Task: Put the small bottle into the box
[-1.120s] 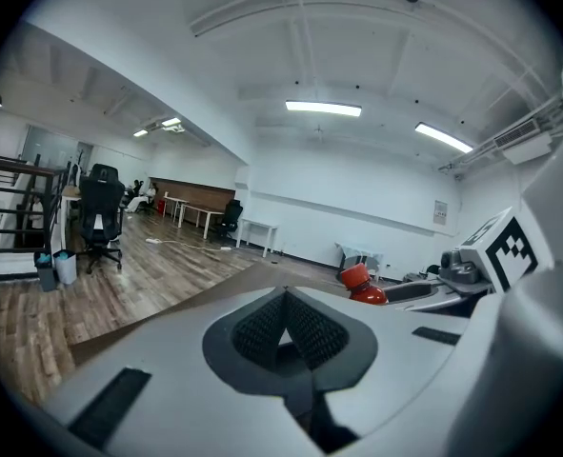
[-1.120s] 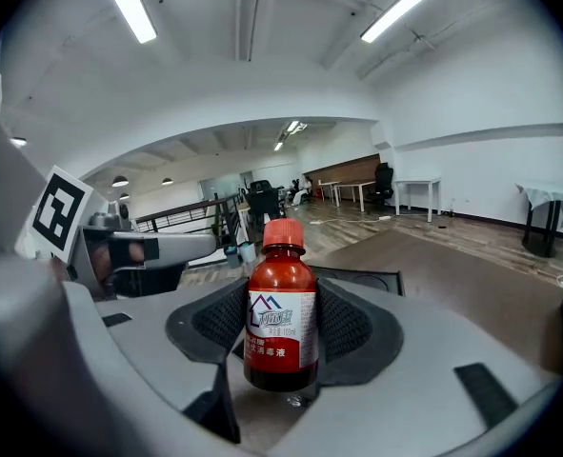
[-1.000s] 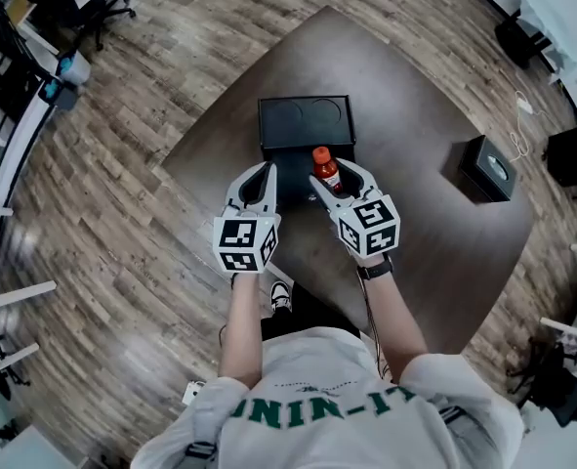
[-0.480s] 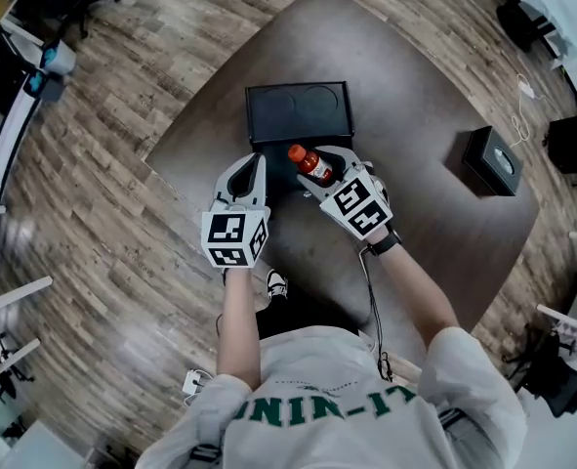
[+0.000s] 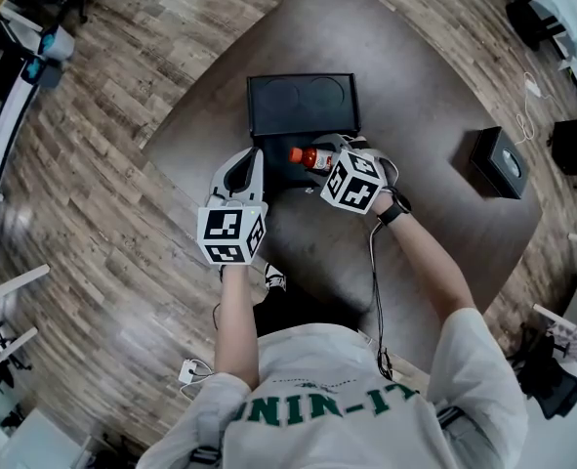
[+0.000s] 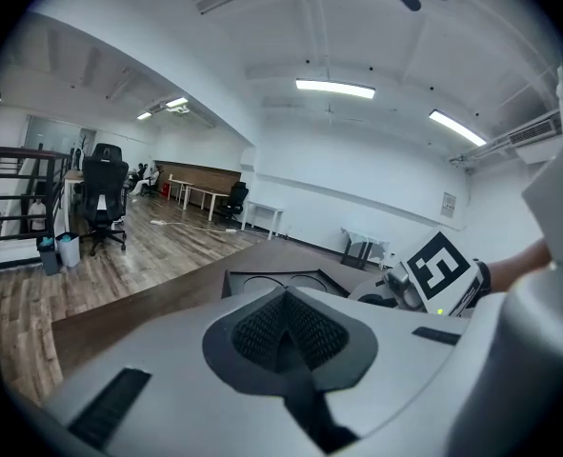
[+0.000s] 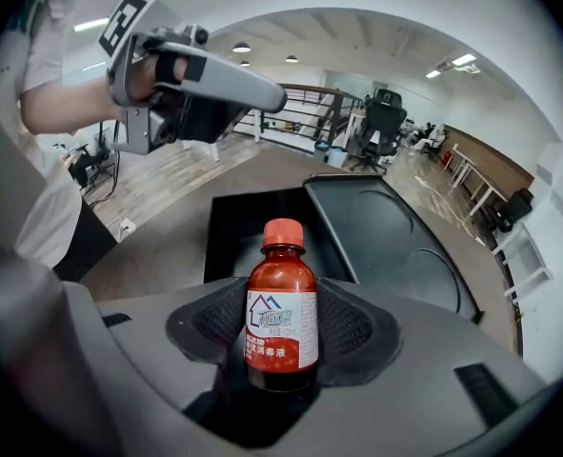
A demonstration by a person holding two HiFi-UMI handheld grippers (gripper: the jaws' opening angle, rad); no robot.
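The small bottle (image 5: 308, 156), dark red with a red cap and a red-and-white label, is held in my right gripper (image 5: 319, 159), cap pointing left, over the open part of the black box (image 5: 278, 179). In the right gripper view the bottle (image 7: 282, 312) stands between the pads, which press on its sides, with the box cavity (image 7: 252, 231) and its raised lid (image 7: 395, 246) just beyond. My left gripper (image 5: 251, 162) hovers at the box's left edge, jaws shut and empty; its pads (image 6: 286, 331) meet in the left gripper view.
The box sits on a dark brown table (image 5: 444, 233) whose corners fall off to wood floor on all sides. A second small black case (image 5: 498, 162) stands at the table's right. Office chairs (image 6: 103, 198) stand far off to the left.
My right gripper has carried the bottle forward and turned it, so the cap now points left over the box. The left gripper has stayed beside the box.
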